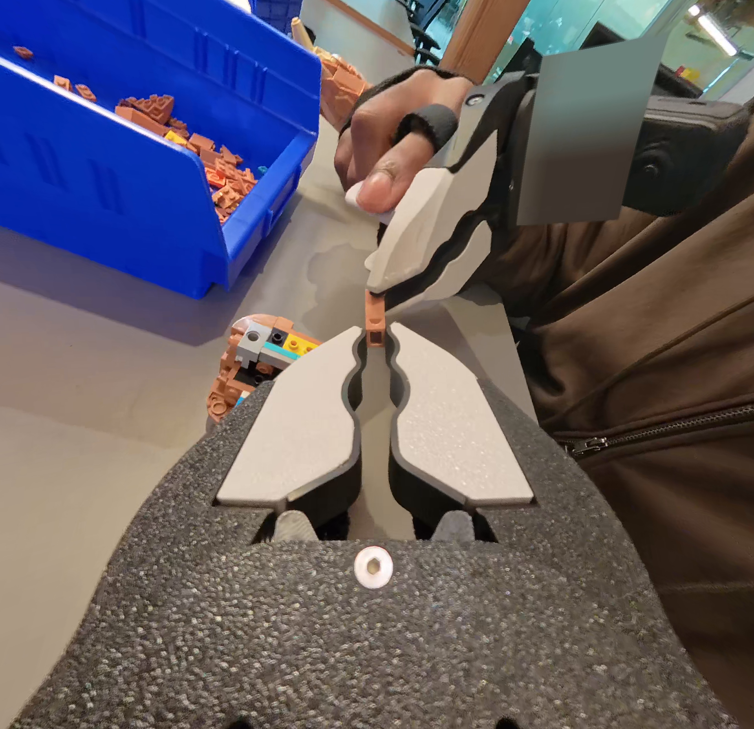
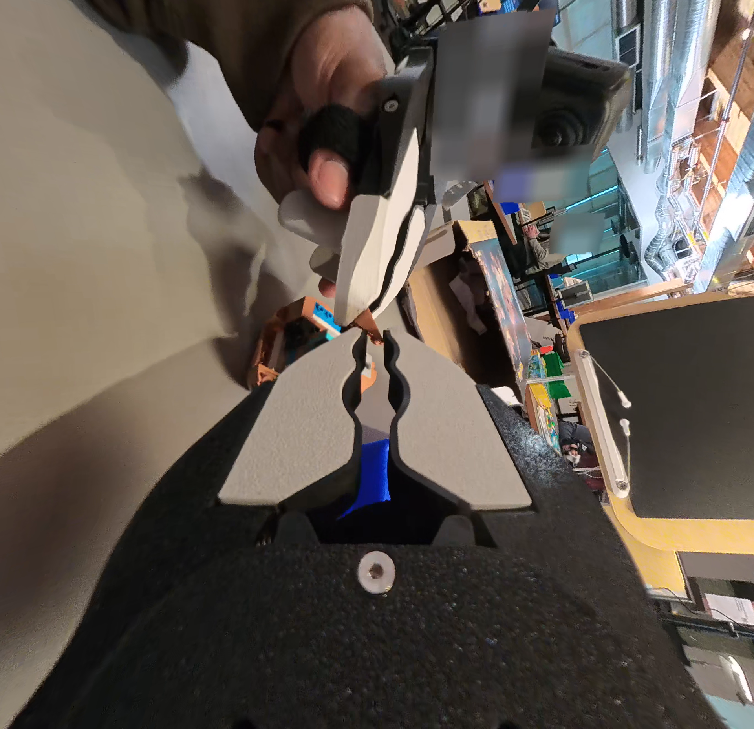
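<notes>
Grey table, blue bin, glass-walled workshop

The left gripper has matt, finely grained grey plastic fingers on a rough, pebbly black body, low in the frame. The small brown plastic brick between its tips looks smooth. At upper left, the glossy blue moulded plastic bin shines. The grey tabletop looks smooth and matt. At right, the brown cloth jacket carries a metal zip.

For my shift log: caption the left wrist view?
Left gripper and right gripper pinch one brown brick piece above a grey table.
</notes>
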The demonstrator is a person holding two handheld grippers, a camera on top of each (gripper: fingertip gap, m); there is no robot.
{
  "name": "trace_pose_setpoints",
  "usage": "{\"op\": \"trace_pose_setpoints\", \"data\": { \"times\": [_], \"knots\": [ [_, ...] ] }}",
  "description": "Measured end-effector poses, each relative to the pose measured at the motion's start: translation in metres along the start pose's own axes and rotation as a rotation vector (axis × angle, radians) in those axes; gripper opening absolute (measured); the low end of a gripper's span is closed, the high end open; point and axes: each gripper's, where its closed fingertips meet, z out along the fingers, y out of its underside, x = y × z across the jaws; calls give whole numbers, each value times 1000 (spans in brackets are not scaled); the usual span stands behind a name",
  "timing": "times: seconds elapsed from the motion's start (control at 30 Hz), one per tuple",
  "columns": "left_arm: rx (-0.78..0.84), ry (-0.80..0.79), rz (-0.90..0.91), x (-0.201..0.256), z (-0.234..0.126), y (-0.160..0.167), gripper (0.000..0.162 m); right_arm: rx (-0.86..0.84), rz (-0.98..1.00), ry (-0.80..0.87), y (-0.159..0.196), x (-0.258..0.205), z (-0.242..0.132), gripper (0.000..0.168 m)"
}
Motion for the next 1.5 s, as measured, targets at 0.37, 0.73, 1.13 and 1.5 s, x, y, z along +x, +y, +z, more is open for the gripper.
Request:
{"op": "trace_pose_setpoints", "data": {
  "times": [0.37,0.73,1.13,1.5],
  "knots": [
    [-101,-87,21,-7,3,12,8,-64,-93,-21,9,-10,5,5],
    [-76,-160,30,-13,6,6,10,-170,-6,-48,22,-8,8,4],
    [47,-296,102,-35,-6,-12,24,-245,45,-7,35,2,5,4],
    [-11,-260,159,-28,-2,-4,25,-277,89,52,44,16,-2,4]
  ]
}}
